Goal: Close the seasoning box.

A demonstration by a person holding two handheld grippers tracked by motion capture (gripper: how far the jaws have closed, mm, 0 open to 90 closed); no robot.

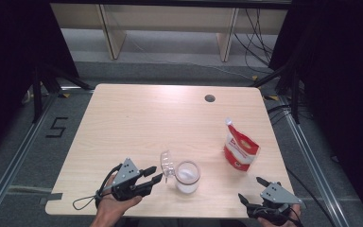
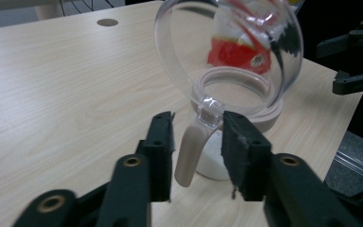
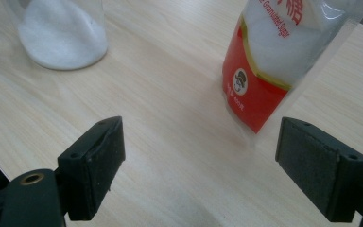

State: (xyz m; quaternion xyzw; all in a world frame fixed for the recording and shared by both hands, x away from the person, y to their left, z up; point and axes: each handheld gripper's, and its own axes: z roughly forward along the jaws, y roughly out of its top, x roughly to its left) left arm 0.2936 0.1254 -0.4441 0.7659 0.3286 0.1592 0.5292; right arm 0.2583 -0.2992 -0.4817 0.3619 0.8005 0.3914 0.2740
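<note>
A clear jar (image 1: 187, 176) with white powder in it stands near the table's front edge, its round clear lid (image 1: 167, 163) flipped up on the left side. In the left gripper view the lid (image 2: 227, 42) tilts back over the jar's rim (image 2: 236, 94), and a beige latch tab (image 2: 191, 151) hangs down between my jaws. My left gripper (image 1: 153, 173) (image 2: 197, 137) is open around that tab, with small gaps on both sides. A red and white sugar pouch (image 1: 240, 149) (image 3: 264, 71) stands to the right. My right gripper (image 1: 249, 188) (image 3: 198, 142) is wide open, a little short of the pouch.
The light wooden table (image 1: 146, 123) has a round cable hole (image 1: 210, 98) at the back right. The jar's base (image 3: 61, 38) shows at the top left of the right gripper view. Dark curtains, a metal frame and cables surround the table.
</note>
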